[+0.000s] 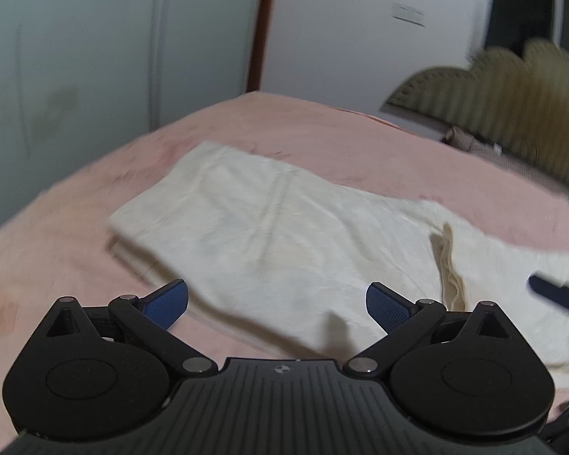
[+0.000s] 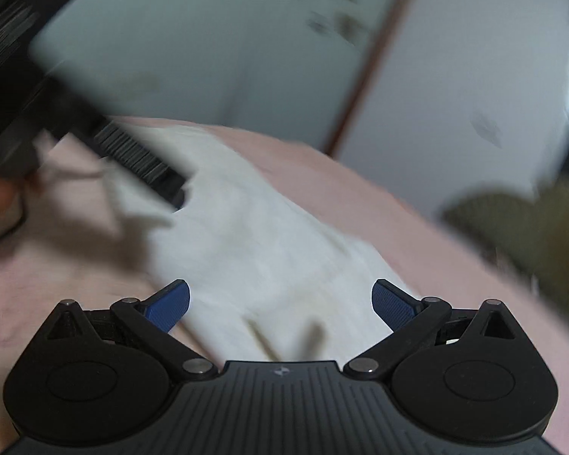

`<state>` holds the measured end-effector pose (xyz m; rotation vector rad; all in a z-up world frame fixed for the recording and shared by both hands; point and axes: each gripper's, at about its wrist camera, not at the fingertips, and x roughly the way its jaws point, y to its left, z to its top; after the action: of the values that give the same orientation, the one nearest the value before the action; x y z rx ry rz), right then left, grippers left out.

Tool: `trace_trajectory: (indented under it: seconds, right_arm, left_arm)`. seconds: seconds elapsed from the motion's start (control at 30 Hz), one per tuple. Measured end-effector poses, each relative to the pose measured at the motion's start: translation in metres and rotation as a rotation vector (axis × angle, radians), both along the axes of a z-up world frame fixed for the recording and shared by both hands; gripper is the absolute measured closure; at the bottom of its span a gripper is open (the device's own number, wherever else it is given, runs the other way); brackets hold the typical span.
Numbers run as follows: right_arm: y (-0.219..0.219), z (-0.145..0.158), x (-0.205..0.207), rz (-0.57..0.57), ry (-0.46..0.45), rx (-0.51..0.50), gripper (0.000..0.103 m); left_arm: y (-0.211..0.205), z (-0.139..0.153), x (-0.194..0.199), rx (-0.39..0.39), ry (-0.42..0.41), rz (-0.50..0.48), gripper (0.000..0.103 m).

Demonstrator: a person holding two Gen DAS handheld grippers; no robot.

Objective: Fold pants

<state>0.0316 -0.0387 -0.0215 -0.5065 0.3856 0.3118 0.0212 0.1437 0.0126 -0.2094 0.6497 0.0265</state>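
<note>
Pink bed (image 1: 76,227); cream pants (image 1: 265,227) lie limp, light; my left tool (image 1: 277,305) and right tool (image 2: 280,305) gape, empty; I'd pinch hem corners.

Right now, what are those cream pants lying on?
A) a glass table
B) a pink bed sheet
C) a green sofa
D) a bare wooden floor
B: the cream pants lie spread flat on the pink bed sheet, which shows all around them.

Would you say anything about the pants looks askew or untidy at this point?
Yes: on the cream pants, a bunched flap stands up near the right end instead of lying flat. Both grippers are open, holding nothing.
</note>
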Motion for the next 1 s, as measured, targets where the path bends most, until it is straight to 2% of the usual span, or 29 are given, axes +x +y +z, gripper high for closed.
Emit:
trace_trajectory:
  seconds: [0.1,0.17,0.23,0.43,0.57,0.73,0.8,0.87,0.93,1.0]
  right_arm:
    - [0.032,-0.009,-0.004,0.086,-0.017,-0.111,0.0]
    - [0.047,-0.019,-0.002,0.122,-0.004,-0.165,0.0]
    - [0.057,-0.024,0.001,0.128,-0.033,-0.194,0.0]
    - [0.087,-0.026,0.03,0.128,-0.065,-0.236,0.0]
    - [0.104,-0.025,0.048,0.114,-0.123,-0.24,0.0]
    - [0.094,-0.005,0.051,0.055,-0.189,-0.146,0.0]
    - [0.084,0.006,0.054,0.07,-0.136,-0.102,0.0]
    - [0.074,0.02,0.053,0.148,-0.035,-0.042,0.0]
    - [0.058,0.042,0.051,0.226,0.023,0.088,0.0]
    - [0.046,0.056,0.061,0.204,0.053,0.184,0.0]
  left_arm:
    - [0.041,-0.004,0.004,-0.219,0.074,0.029,0.003]
    - [0.065,-0.013,0.01,-0.369,0.115,0.046,0.004]
    - [0.083,-0.025,0.016,-0.5,0.148,0.064,0.004]
    - [0.106,-0.042,0.027,-0.739,0.113,0.073,0.002]
    - [0.111,-0.049,0.038,-0.828,0.074,0.091,0.002]
    - [0.112,-0.053,0.066,-0.91,0.032,0.087,0.002]
    - [0.111,-0.055,0.079,-0.92,0.038,0.083,0.002]
    - [0.111,-0.054,0.088,-0.909,0.065,0.086,0.003]
    - [0.111,-0.053,0.093,-0.907,0.07,0.085,0.003]
    - [0.11,-0.053,0.094,-0.895,0.068,0.097,0.013]
